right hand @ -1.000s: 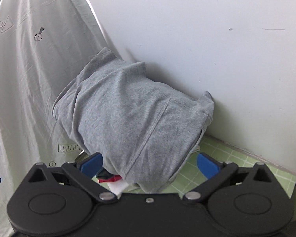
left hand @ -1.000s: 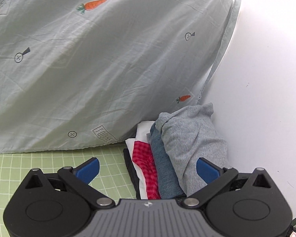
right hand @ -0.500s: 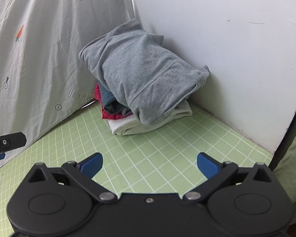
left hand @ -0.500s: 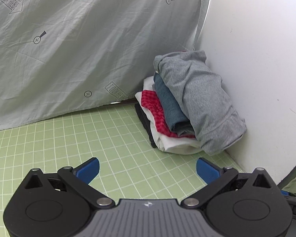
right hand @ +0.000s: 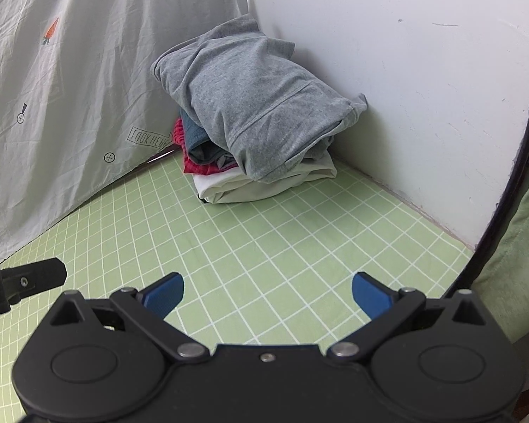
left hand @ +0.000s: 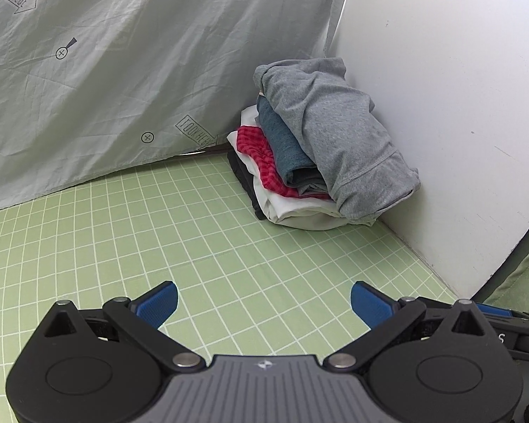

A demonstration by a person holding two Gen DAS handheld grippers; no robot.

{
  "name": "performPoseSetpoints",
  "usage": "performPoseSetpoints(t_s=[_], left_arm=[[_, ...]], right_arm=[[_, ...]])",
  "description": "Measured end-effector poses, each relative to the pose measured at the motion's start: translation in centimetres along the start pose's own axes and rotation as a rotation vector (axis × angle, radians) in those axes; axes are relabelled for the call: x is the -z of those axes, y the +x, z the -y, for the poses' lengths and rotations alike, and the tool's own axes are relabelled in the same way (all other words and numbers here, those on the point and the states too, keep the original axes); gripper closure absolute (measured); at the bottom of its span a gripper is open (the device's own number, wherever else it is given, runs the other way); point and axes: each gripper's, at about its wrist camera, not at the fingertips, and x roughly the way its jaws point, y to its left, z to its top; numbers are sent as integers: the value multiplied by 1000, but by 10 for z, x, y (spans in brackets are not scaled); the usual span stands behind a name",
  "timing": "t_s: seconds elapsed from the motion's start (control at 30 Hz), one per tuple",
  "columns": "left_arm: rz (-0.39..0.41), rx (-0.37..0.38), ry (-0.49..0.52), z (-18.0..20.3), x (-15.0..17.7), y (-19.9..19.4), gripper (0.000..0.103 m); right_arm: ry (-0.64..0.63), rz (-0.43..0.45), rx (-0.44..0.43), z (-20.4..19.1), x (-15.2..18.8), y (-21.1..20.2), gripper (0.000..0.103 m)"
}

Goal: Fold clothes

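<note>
- Both grippers have drawn back from the clothes pile since a second ago, when the grey garment filled the right wrist view and sat between the left fingers; now open mat lies between them and the stack.
- Left gripper (left hand: 263,301) is spread wide with nothing between its blue pads (left hand: 158,301), hovering over the green grid mat (left hand: 158,232).
- Right gripper (right hand: 267,292) is likewise released and empty, its blue pads (right hand: 368,294) wide apart above the same mat; the left tool's black body shows at the left edge of its view.
- Bare mat runs ahead of both grippers, free up to the pile.
- Room ends at the white wall (left hand: 441,105) on the right and the hanging printed sheet (left hand: 123,70) behind; a green cloth (right hand: 518,246) lies past the mat's right edge.
- Folded clothes pile (right hand: 250,169) sits in the corner where sheet and wall meet, touching the wall.
- Grey garment (left hand: 335,134) lies on top, its long axis running along the wall from the corner toward the grippers, drooping over the near end.
- Below it lie a blue piece, a red checked one, a white one and a dark one at the bottom.
</note>
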Motion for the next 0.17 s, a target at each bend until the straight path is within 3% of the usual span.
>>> performPoseSetpoints(t_s=[0.17], left_arm=[[8, 3, 3, 1, 1, -5, 0]], right_arm=[[-3, 12, -3, -2, 3, -7, 0]])
